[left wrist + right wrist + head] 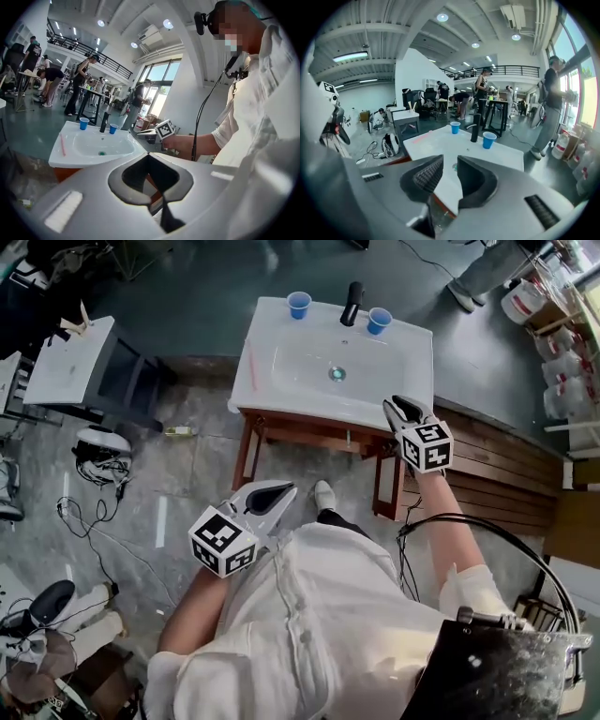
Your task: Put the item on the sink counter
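Note:
The white sink counter [414, 351] stands ahead on wooden legs, with a black faucet [352, 303] and two blue cups [299, 305] [379, 321] at its back. A thin pink stick [249, 367] lies along its left rim, also seen in the left gripper view as the pink stick [62, 144]. My right gripper [394, 405] hovers at the counter's front right corner, open [450, 161], nothing between its pads. My left gripper [279, 490] hangs lower, short of the counter's front, its tips together [148, 154] and empty.
A white side table [70, 362] stands to the left, with cables and gear [98, 470] on the floor below it. A wooden platform [506, 474] and white containers [567, 381] lie to the right. Several people stand at tables beyond the sink.

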Tool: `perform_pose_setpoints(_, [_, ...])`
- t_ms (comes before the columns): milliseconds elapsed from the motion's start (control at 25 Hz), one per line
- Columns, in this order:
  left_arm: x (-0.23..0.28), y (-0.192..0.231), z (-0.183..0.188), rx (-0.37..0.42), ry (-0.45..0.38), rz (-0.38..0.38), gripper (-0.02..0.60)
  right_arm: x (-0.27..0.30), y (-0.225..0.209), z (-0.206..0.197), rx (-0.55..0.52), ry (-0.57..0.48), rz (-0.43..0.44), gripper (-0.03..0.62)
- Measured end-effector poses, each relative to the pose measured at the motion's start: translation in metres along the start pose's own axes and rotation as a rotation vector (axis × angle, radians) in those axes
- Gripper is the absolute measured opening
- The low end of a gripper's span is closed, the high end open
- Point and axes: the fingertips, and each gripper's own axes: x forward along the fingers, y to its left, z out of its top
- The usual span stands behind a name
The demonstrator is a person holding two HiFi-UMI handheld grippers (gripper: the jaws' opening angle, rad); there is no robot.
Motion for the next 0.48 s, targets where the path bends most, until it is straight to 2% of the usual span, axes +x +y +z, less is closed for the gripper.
perform_pose_setpoints(200, [0.04, 0.012, 0.025, -0.015, -0.011, 0.048, 0.005, 0.05, -0.059, 0.023, -0.114, 0.021, 0.044, 0.074])
perform_pose_setpoints(480, [0.077, 0.035, 0.039, -0.06, -0.017, 0.128, 0.005, 0.123, -0.118, 0.041, -0.303, 0.083, 0.082, 0.074])
